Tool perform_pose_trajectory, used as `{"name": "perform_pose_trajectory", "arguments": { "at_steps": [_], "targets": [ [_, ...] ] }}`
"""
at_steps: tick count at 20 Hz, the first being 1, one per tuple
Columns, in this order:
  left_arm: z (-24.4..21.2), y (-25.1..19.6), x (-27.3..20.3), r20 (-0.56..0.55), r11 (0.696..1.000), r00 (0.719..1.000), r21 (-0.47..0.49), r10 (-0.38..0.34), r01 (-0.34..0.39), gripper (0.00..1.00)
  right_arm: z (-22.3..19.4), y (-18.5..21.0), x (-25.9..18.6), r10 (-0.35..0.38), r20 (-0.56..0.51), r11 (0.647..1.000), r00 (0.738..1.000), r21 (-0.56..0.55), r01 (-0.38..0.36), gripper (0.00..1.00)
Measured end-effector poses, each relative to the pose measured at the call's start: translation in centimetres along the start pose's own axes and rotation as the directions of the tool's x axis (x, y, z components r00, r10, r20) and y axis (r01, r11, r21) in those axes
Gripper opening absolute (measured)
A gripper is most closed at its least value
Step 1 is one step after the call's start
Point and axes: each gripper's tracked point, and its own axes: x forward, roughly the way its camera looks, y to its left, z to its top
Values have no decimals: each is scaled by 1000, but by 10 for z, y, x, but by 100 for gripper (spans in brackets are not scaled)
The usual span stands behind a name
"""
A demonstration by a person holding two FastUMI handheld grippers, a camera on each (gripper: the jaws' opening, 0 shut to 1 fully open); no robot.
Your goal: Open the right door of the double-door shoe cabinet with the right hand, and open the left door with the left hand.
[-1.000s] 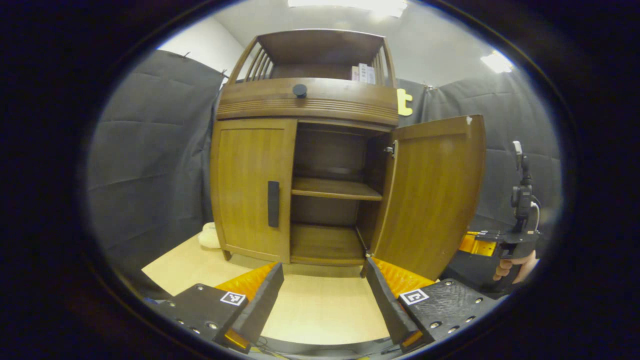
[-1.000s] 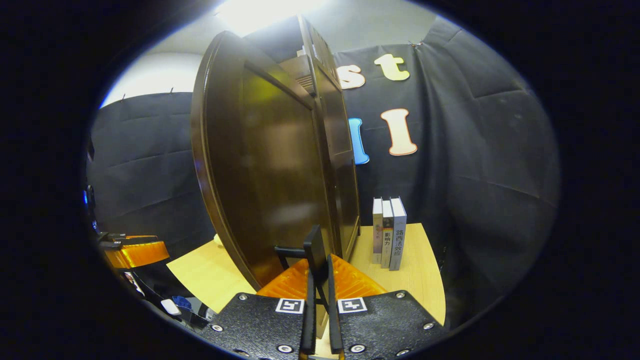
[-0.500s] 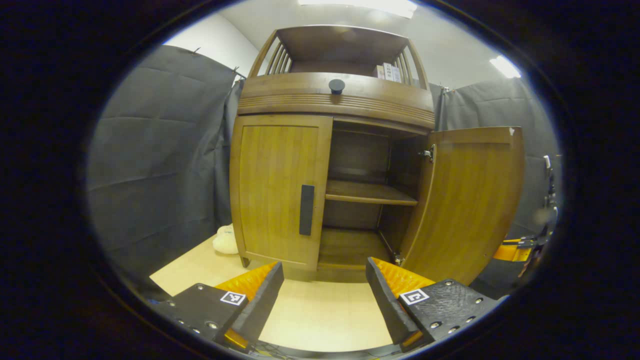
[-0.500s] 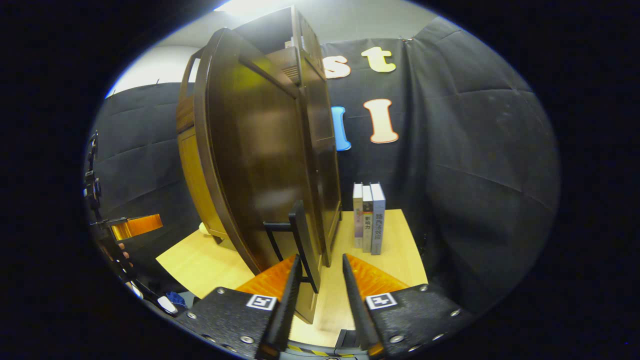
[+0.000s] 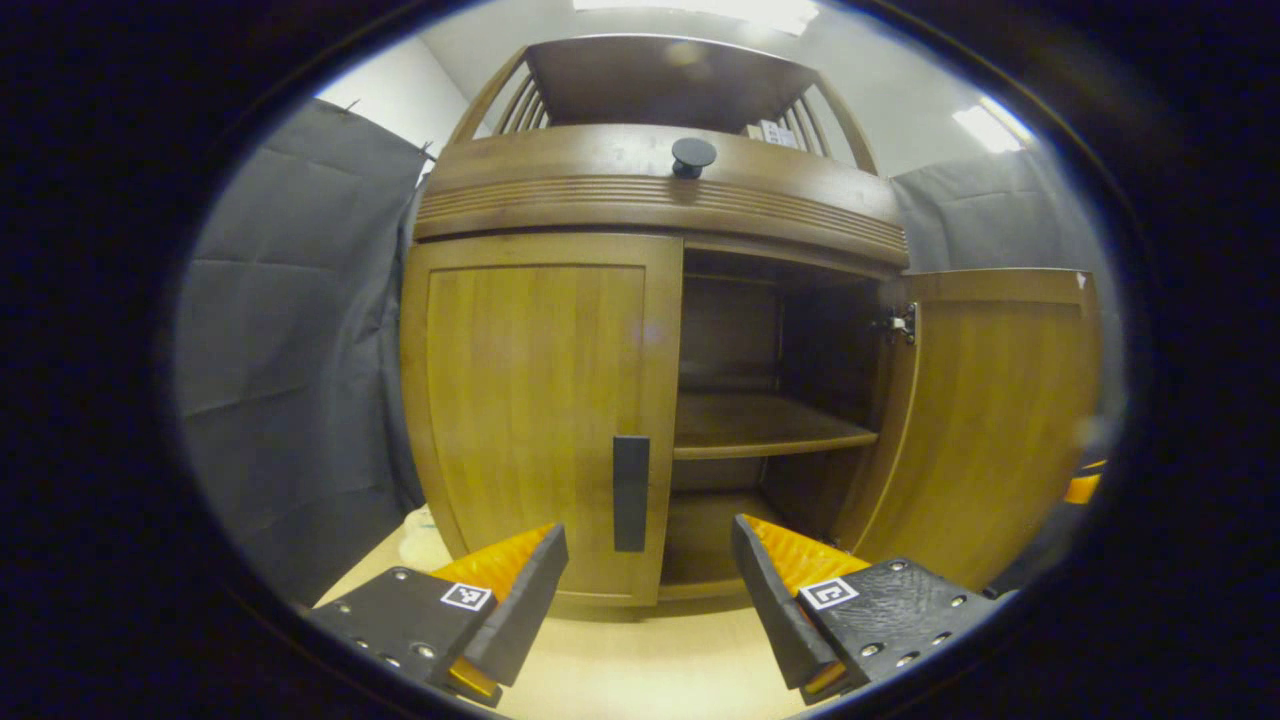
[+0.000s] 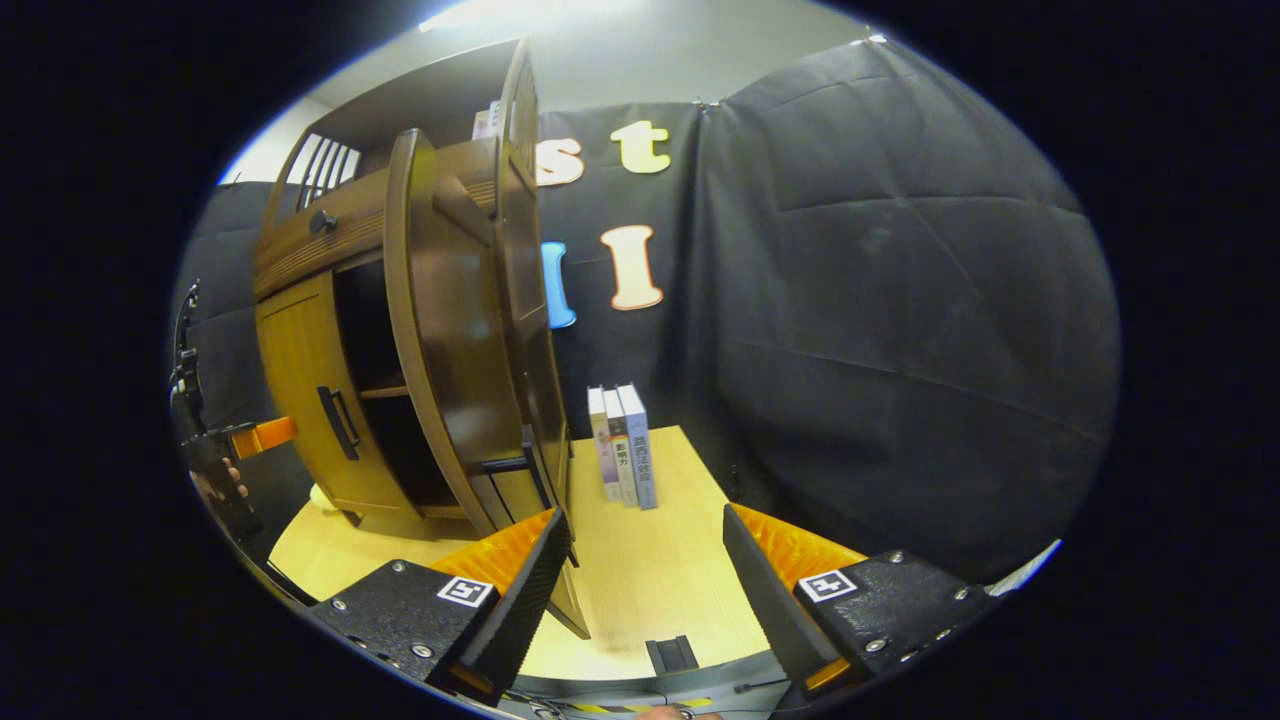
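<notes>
The wooden shoe cabinet (image 5: 660, 190) stands close in front in the left gripper view. Its left door (image 5: 535, 400) is closed, with a dark vertical handle (image 5: 631, 492) near its inner edge. My left gripper (image 5: 645, 590) is open, and the handle stands just ahead, between the two fingers and apart from them. The right door (image 5: 1000, 420) is swung wide open, baring the shelves (image 5: 765, 425). In the right gripper view the open right door (image 6: 440, 340) stands edge-on with its handle (image 6: 520, 465) free. My right gripper (image 6: 645, 580) is open beside it, holding nothing.
Three books (image 6: 620, 445) stand upright on the light wooden tabletop (image 6: 660, 560) to the right of the cabinet. At the far left of the right gripper view are the other gripper (image 6: 235, 440) and the hand (image 6: 215, 485) holding it. Black cloth walls surround the table.
My right gripper let go of the right door's handle, opened and drew back to the right. My left gripper moved closer to the left door's handle.
</notes>
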Motion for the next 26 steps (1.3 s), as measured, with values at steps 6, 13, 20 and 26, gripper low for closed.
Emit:
{"name": "perform_pose_trajectory", "arguments": {
  "at_steps": [6, 13, 20, 26],
  "targets": [
    [-10, 12, 39, 8, 1000, 1000, 11, -25, 24, 100, -7, 9, -42, -135, 1, 989, 991, 65, 134, 95],
    [-36, 15, 91, -16, 997, 997, -18, -81, 81, 80, -16, 23, -74, -266, 19, 957, 964, 123, 261, 91],
    [-40, -6, 116, -34, 993, 996, -79, -87, 84, 51, -31, 43, -81, -308, 4, 939, 951, 163, 304, 91],
    [-42, -3, 110, -27, 994, 995, -50, -97, 95, 15, -29, 67, -72, -271, 12, 950, 962, 164, 266, 91]
  ]
}}
